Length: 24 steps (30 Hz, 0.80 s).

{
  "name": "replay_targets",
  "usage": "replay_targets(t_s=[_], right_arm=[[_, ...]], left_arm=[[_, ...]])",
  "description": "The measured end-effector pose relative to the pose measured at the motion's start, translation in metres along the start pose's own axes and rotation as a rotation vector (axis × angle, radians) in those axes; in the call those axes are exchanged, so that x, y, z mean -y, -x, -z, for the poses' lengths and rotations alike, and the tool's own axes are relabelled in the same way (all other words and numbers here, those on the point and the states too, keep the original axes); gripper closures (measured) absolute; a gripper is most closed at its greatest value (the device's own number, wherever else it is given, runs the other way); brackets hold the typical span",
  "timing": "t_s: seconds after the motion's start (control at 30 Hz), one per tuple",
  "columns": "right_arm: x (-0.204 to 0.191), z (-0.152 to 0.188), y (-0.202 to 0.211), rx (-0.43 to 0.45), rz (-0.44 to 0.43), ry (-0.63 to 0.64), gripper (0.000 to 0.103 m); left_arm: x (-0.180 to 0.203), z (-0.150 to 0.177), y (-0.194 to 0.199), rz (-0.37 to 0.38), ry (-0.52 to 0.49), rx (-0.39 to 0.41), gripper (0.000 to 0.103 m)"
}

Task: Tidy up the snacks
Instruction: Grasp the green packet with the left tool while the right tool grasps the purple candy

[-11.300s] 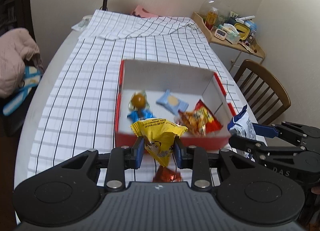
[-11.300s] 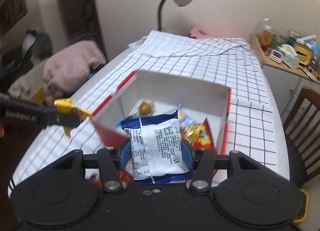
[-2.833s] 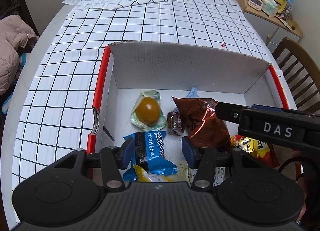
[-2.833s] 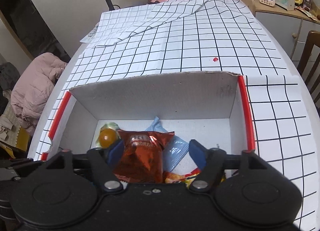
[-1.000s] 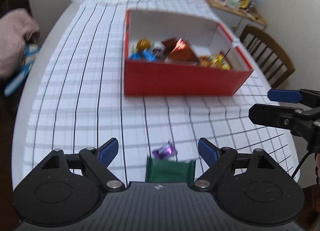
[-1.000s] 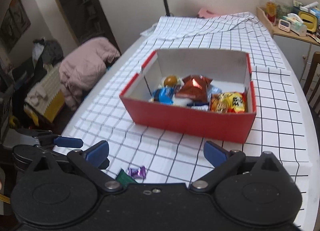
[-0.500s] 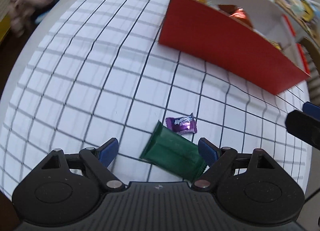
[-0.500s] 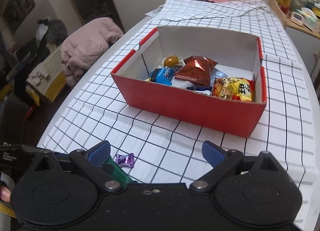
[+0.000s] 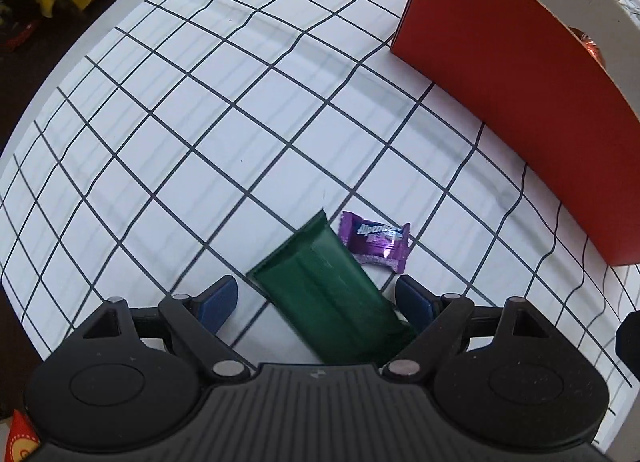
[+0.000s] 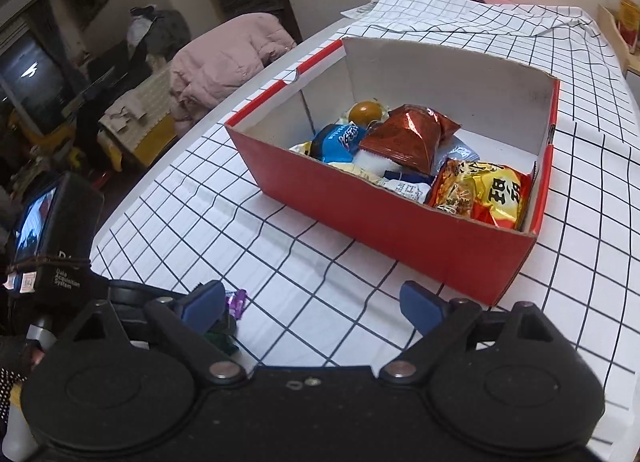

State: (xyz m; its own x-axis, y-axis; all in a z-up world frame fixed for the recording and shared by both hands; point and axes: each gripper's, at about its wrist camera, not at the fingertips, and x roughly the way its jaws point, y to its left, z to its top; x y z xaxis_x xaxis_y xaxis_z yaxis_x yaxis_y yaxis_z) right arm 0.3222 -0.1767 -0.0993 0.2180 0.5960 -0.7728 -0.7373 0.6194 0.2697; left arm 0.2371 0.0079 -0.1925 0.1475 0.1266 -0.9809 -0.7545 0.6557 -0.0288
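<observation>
Left tongs (image 9: 316, 300) released, straddling a dark green foil sachet (image 9: 324, 294) on the checked tablecloth (image 9: 168, 134).

Right tongs (image 10: 310, 304) empty, jaws closing, short of the red cardboard box (image 10: 400, 226). Risk: the purple wrapped candy (image 9: 376, 242) touching the sachet's far end may be caught too.

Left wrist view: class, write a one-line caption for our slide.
Open left gripper poised over a green packet beside a purple candy on the checked tablecloth, near the red box.
</observation>
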Motion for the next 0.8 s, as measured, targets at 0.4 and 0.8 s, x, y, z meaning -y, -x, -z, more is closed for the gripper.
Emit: replay_targets(t_s=[0.4,0.8], right_arm=[[0.010,0.002,-0.017,-0.047,-0.049,0.091,0.017],[-0.038,0.005,-0.066,-0.157,-0.145,0.402,0.029]], left_arm=[[0.010,0.012,0.008,-0.040,-0.013,0.056,0.050],[-0.036,0.012,0.012,0.018,0.021,0.049,0.058]])
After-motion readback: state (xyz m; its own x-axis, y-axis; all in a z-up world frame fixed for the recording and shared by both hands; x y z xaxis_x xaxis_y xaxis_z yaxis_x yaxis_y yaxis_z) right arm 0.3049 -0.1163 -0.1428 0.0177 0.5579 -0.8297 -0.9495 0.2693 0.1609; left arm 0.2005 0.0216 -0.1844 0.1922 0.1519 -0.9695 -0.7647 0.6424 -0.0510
